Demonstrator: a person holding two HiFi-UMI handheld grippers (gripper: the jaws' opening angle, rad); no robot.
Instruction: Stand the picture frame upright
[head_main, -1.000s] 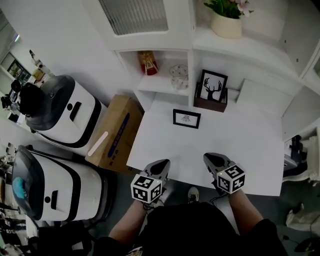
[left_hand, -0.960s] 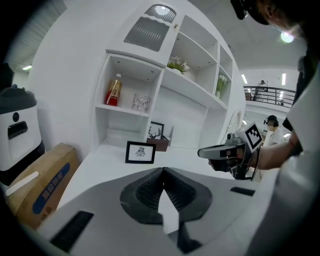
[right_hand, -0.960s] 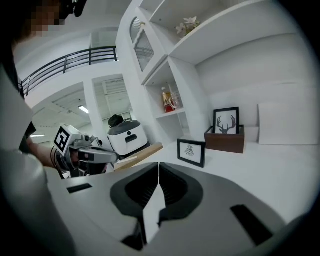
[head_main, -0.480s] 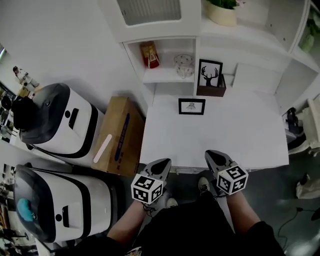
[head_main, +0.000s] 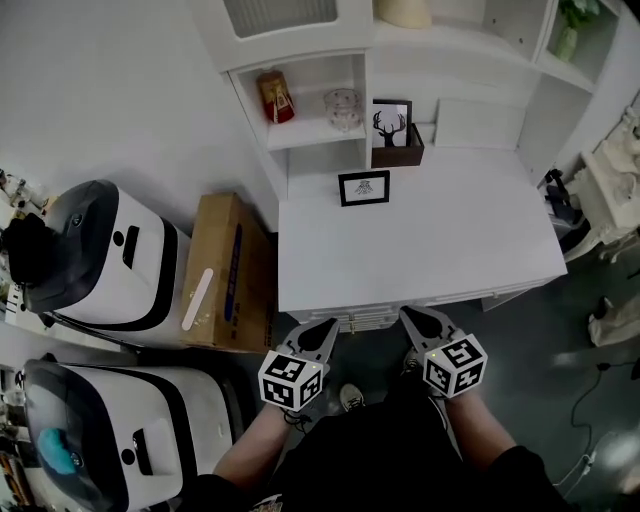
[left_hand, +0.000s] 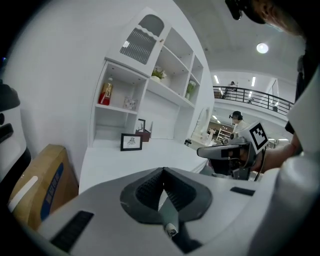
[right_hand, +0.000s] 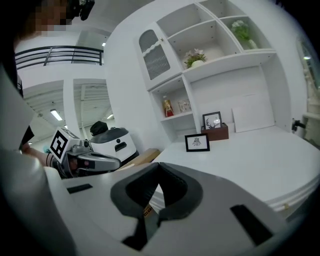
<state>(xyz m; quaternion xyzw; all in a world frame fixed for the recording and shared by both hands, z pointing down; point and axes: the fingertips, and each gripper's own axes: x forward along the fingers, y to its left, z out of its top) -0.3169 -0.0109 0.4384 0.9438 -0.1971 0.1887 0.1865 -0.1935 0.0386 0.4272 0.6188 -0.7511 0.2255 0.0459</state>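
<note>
Head view: left gripper (head_main: 323, 328) and right gripper (head_main: 412, 316) — both pressed together, empty — hang short of the white desk (head_main: 430, 255); the picture frame (head_main: 363, 188) already stands upright well ahead of them. Best leave it untouched.

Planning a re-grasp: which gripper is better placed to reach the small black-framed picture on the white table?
Left, narrowly: the small black-framed picture stands on the white table's left half, nearer the left gripper than the right gripper. Both shut, empty.
</note>
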